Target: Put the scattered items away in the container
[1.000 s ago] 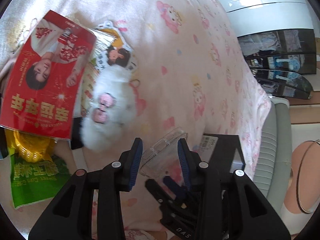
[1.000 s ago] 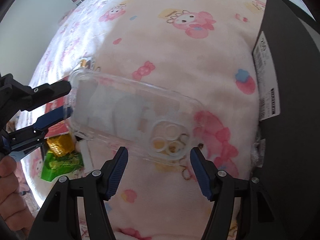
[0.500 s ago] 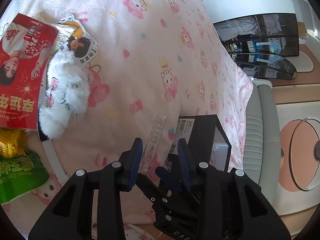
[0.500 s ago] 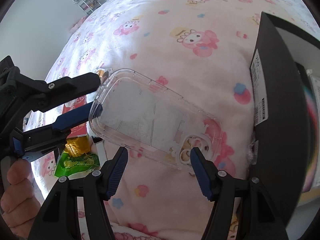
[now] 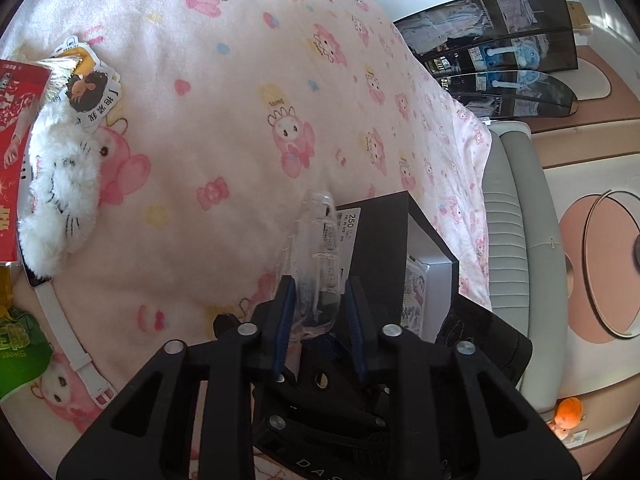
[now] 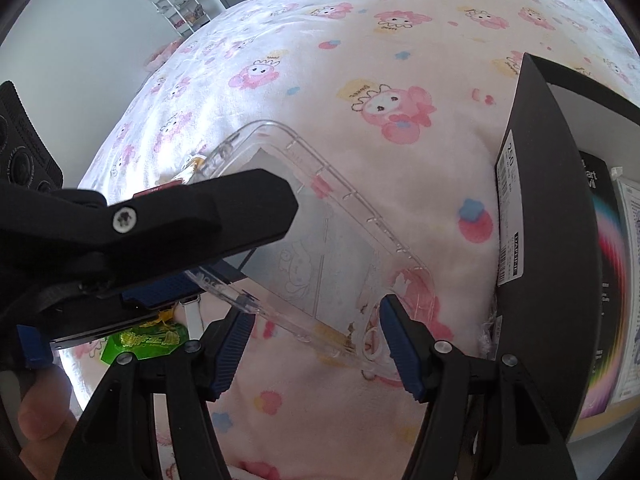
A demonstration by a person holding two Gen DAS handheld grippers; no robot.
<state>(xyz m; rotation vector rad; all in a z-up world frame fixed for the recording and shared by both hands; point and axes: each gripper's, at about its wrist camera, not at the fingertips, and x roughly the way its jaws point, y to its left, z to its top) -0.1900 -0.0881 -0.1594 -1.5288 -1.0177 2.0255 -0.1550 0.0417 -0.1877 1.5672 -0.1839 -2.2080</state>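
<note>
A clear phone case [image 5: 316,264] hangs above the pink bedspread, edge-on in the left wrist view. My left gripper [image 5: 318,308] clamps its flat faces, jaws closing. In the right wrist view the clear phone case [image 6: 320,256] lies slanted, with the left gripper [image 6: 260,240] coming in from the left. My right gripper [image 6: 316,314] stands just under the case's camera end, jaws closing, the case between them; its pads do not visibly press on it. The open black box [image 5: 376,248] sits just right of the case, and the black box [image 6: 548,240] fills the right edge.
A white plush [image 5: 60,184], a cartoon tag [image 5: 88,92], a red packet [image 5: 16,120], a green packet [image 5: 20,356] and a white strap [image 5: 68,336] lie at the left. A printed packet [image 5: 412,292] is inside the box. A hand [image 6: 36,420] holds the left gripper.
The left gripper has carried the case away from the plush towards the black box, and the case now shows edge-on between narrower jaws. The right gripper's jaws have narrowed around the camera end.
</note>
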